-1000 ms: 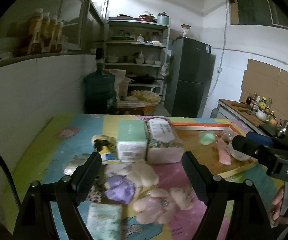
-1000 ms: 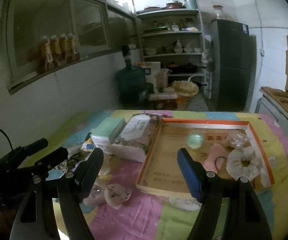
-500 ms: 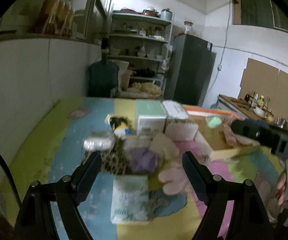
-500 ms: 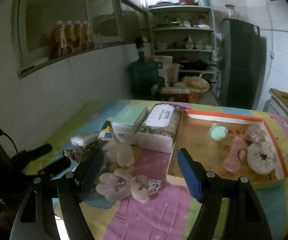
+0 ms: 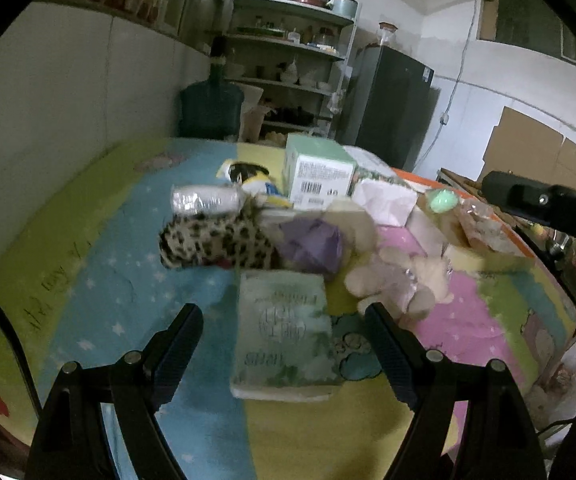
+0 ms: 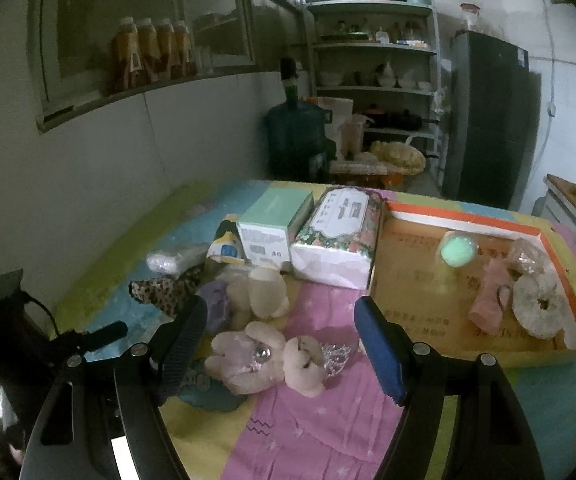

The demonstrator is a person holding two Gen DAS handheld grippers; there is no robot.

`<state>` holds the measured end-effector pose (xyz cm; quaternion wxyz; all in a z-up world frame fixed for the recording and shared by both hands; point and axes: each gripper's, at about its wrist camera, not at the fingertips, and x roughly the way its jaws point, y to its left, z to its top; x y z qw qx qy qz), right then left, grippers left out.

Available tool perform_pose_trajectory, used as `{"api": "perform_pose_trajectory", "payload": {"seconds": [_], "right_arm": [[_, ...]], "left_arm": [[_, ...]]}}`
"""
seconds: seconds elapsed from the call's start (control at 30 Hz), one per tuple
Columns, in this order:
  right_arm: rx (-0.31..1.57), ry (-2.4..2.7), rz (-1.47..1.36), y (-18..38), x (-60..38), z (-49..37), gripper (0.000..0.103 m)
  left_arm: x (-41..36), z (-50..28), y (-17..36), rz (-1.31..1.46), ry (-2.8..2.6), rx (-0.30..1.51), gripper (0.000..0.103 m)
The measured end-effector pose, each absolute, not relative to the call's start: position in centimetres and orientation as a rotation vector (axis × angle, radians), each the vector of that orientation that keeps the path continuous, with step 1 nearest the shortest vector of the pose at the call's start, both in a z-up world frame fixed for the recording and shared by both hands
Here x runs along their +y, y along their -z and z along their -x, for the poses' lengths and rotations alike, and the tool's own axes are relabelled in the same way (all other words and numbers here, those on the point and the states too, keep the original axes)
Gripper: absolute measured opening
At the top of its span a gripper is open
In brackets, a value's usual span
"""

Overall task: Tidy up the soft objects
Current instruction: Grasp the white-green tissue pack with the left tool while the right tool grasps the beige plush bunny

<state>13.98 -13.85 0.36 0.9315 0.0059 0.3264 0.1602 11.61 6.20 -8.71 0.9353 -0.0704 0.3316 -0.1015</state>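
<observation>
Left wrist view first: the left gripper [image 5: 284, 338] has its jaws spread wide with nothing pinched, hanging low over the colourful mat [image 5: 100, 280]. Right between the fingers sits a soft tissue pack [image 5: 286, 336], lying flat, its far end just beside a purple cloth [image 5: 311, 242] and a leopard-print fabric [image 5: 212, 240]. That pack looks like the pick in hand. My advice: come in square so both pads land on the long sides, and squeeze gently (it's squishy, so it'll bulge and could slip out if you clamp only one corner). Watch that the right-hand finger doesn't snag the pale plush flower [image 5: 399, 280] sitting near that side.

Right wrist view: the right gripper [image 6: 280, 344] is also spread open and empty. Between its fingers lies the plush flower with a shiny bead [image 6: 264, 356], next to a cream fluffy piece [image 6: 266, 290]. The orange-rimmed cardboard tray [image 6: 467, 222] is off to the right, already holding a green ball [image 6: 457, 250], a pink item [image 6: 489, 300] and a white scrunchie [image 6: 541, 308], so I'd guess that's where the soft stuff goes. Two boxes, a mint box [image 6: 274, 220] and a floral tissue box [image 6: 337, 232], stand just left of the tray. Grab the flower by its middle, not a petal, or it'll flop.
</observation>
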Motion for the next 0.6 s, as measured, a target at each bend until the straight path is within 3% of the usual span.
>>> {"api": "perform_pose_trajectory", "payload": {"seconds": [0.3, 0.43, 0.53, 0.6], "right_arm": [[0.690, -0.312, -0.025, 0.5, -14.2, -13.6, 0.077], [0.713, -0.298, -0.035, 1.6, -14.4, -13.3, 0.077], [0.748, -0.290, -0.038, 3.0, -14.5, -13.3, 0.077], [0.770, -0.291, -0.038, 3.8, -14.3, -13.3, 0.077]], "left_arm": [[6.8, -12.2, 10.5, 0.185, 0.182, 0.701, 0.082], [7.3, -12.0, 10.5, 0.208, 0.174, 0.685, 0.067], [7.3, -11.9, 10.7, 0.205, 0.182, 0.677, 0.048], [7.3, -11.8, 10.7, 0.200, 0.180, 0.673, 0.046]]}}
